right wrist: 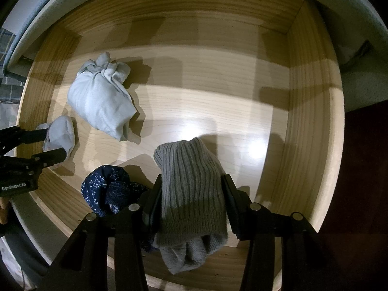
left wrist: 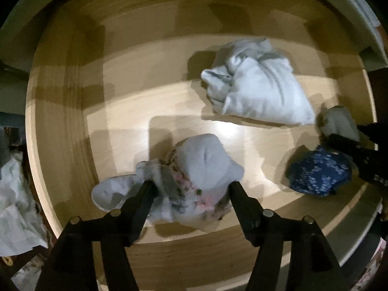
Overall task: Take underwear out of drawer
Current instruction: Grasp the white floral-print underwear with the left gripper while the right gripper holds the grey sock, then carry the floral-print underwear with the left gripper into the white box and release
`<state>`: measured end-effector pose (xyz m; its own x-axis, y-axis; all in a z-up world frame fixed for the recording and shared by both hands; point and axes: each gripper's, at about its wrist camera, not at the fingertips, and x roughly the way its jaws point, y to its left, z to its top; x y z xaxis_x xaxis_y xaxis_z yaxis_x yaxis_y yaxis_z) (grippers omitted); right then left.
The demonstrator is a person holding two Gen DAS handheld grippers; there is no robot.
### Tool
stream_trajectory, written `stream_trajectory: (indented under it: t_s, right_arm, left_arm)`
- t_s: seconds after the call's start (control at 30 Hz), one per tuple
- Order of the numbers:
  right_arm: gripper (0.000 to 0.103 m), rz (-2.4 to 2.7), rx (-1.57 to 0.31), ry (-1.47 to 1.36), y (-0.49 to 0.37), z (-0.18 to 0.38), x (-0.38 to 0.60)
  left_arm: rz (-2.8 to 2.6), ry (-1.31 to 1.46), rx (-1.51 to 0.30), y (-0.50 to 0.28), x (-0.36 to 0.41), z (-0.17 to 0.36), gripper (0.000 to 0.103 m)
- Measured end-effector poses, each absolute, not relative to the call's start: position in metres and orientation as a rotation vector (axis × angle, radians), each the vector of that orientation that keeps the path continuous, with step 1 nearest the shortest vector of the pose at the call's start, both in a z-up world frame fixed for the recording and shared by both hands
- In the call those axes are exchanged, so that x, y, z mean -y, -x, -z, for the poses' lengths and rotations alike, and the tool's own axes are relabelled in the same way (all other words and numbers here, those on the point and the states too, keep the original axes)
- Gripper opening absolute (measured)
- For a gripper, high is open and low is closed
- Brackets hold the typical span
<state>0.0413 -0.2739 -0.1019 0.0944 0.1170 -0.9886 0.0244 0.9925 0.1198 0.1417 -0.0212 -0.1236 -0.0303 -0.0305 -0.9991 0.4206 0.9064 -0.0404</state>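
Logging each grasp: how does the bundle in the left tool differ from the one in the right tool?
The left bundle is pale, smooth cloth with a pink floral strip; the right bundle is grey ribbed knit. The left one is bunched, with a lobe sticking out sideways; the right one hangs as one long folded piece. Both are clamped between tool fingers above the drawer.

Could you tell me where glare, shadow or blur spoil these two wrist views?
Left wrist: glare patch on the drawer floor; the pale bundle between the jaws is motion-blurred; dark corners. Right wrist: two bright hotspots beside the sharper grey ribbed garment; hard shadows; fisheye bends the drawer walls.
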Motion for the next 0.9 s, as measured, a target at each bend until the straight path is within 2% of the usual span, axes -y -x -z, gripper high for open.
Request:
stream_trajectory:
  t_s: [0.17,0.2,0.23,0.33,0.5,0.73,0.9]
  right_arm:
    - [0.044,-0.068,-1.477,-0.114,-0.041,0.102,0.274]
    - [0.044,-0.069,-1.477,-0.114,-0.041,0.103,0.274]
    - [0.044,-0.068,-1.478,-0.113,-0.041,0.103,0.274]
    - [0.044,-0.066,-1.480,-0.106,-0.041,0.102,0.273]
    - [0.044,-0.066,-1.483,-0.106,-0.042,0.102,0.270]
    - [0.044,-0.065,-1.486,-0.101,-0.043,0.103,0.267]
    - [0.044,-0.063,-1.488,-0.100,-0.043,0.104,0.265]
  left_arm:
    - [0.337,-0.306,-1.588,-0.145,0.020,0.126,0.066]
    - [0.332,-0.308,-1.590,-0.145,0.021,0.128,0.063]
    - [0.326,-0.319,-1.586,-0.145,0.025,0.130,0.055]
    - [0.301,-0.331,-1.574,-0.142,0.031,0.134,0.040]
    - [0.293,-0.240,-1.574,-0.140,0.015,0.123,0.022]
    - [0.317,-0.186,-1.495,-0.122,0.006,0.089,0.021]
    - [0.342,-0.214,-1.364,-0.103,-0.002,0.041,0.021]
